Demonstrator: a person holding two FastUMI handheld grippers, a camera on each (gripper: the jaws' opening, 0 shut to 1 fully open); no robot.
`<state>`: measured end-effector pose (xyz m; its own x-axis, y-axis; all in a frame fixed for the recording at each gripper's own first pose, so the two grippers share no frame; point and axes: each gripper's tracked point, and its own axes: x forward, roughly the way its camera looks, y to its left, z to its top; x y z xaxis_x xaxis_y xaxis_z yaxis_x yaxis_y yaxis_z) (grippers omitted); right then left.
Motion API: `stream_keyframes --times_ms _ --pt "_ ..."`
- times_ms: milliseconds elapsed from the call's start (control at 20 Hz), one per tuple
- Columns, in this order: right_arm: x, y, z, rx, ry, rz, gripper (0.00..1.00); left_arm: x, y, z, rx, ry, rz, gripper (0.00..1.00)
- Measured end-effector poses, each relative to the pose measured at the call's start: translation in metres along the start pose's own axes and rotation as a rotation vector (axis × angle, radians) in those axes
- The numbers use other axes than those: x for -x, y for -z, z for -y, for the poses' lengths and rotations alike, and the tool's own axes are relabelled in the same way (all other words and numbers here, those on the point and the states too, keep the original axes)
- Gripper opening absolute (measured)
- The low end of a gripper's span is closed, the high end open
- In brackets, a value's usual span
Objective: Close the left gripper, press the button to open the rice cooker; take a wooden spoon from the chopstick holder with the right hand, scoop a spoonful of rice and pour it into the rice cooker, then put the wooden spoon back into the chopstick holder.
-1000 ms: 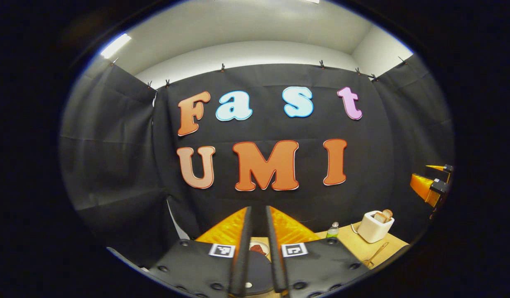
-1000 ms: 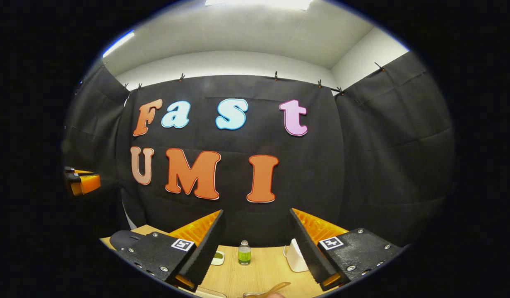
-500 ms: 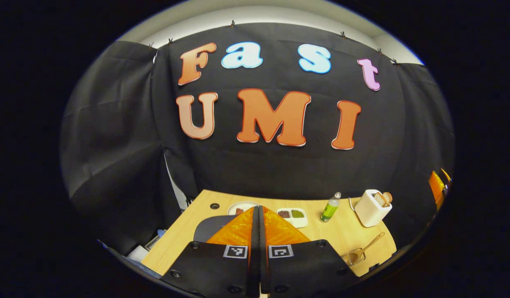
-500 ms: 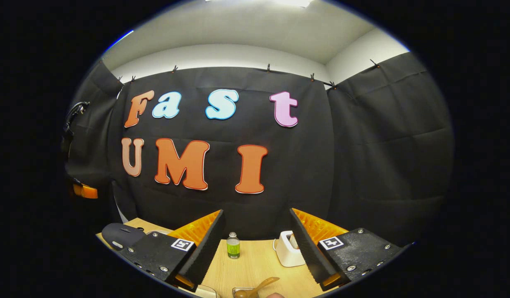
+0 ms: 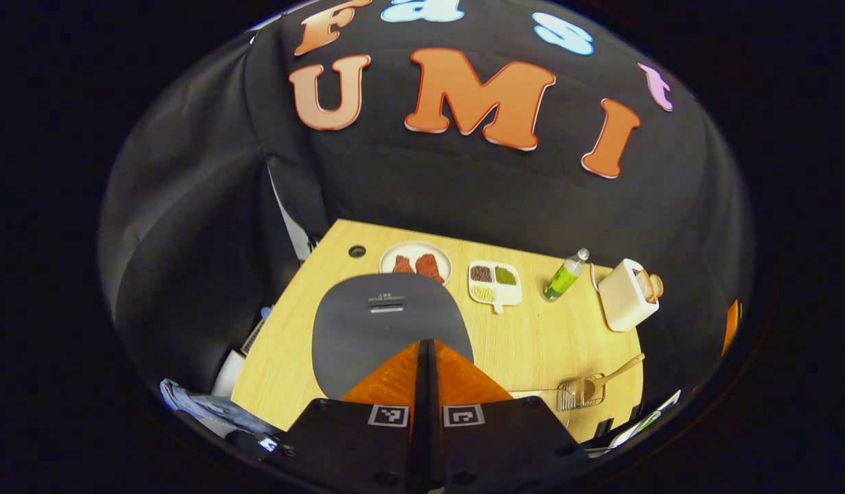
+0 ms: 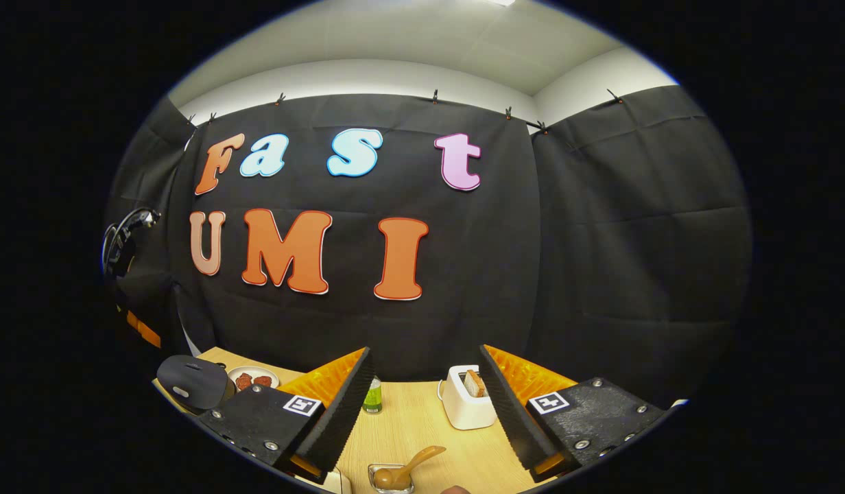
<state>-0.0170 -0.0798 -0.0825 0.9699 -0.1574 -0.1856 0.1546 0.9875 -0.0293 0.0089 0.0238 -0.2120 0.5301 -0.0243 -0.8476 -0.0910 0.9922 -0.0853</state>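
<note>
The dark grey rice cooker (image 5: 388,322) stands shut on the wooden table, its button (image 5: 386,307) on the lid. My left gripper (image 5: 428,342) hovers above the lid's near part, shut with nothing between its fingers. A wooden spoon (image 5: 618,370) leans in the wire chopstick holder (image 5: 581,393) at the right front. A white divided dish (image 5: 494,281) holds grains. In the right gripper view my right gripper (image 6: 426,355) is open above the table, with the wooden spoon (image 6: 412,465) and holder (image 6: 389,478) just below it and the rice cooker (image 6: 189,381) at far left.
A plate with red food (image 5: 415,261), a green bottle (image 5: 563,278) and a white toaster with bread (image 5: 625,302) stand along the table's back. The toaster (image 6: 467,405) and bottle (image 6: 373,398) lie ahead of the right gripper. Black cloth walls the booth.
The left gripper's fingers closed fully and it tipped downward, bringing the rice cooker and table into view. The right gripper tilted slightly down, staying open.
</note>
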Motion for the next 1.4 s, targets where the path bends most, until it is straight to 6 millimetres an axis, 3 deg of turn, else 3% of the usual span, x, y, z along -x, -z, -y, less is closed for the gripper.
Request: stream_keyframes --times_ms 200,250,350,500,600,900,1150,1250,1350,1400 --pt "0.002 0.011 0.007 0.006 0.02 -0.028 0.94 -0.033 0.034 -0.009 0.081 0.021 -0.189 0.0" --pt "0.003 0.015 0.009 0.007 0.024 -0.036 0.98 -0.04 0.044 -0.012 0.103 0.022 -0.237 0.01" --pt "0.003 0.023 0.011 0.006 0.032 -0.056 0.95 -0.055 0.061 -0.017 0.142 0.022 -0.318 0.05" --pt "0.002 0.034 0.014 0.009 0.046 -0.082 0.94 -0.072 0.075 -0.024 0.175 0.014 -0.389 0.01" --pt "0.002 0.042 0.017 0.011 0.056 -0.099 0.95 -0.079 0.085 -0.029 0.19 0.001 -0.428 0.05" --pt "-0.002 0.073 0.02 0.006 0.073 -0.175 0.95 -0.086 0.084 -0.034 0.163 -0.017 -0.429 0.02" --pt "-0.005 0.11 0.017 -0.04 0.042 -0.269 0.95 -0.073 0.079 -0.028 0.091 -0.025 -0.327 0.05" --pt "-0.008 0.128 0.018 -0.054 0.036 -0.32 0.95 -0.061 0.068 -0.026 0.051 -0.034 -0.243 0.05" --pt "-0.01 0.149 0.016 -0.055 0.029 -0.378 0.95 -0.048 0.041 -0.023 0.033 -0.035 -0.125 0.02" --pt "-0.009 0.162 0.013 -0.055 0.019 -0.406 0.94 -0.038 0.023 -0.021 0.015 -0.036 -0.047 0.05"
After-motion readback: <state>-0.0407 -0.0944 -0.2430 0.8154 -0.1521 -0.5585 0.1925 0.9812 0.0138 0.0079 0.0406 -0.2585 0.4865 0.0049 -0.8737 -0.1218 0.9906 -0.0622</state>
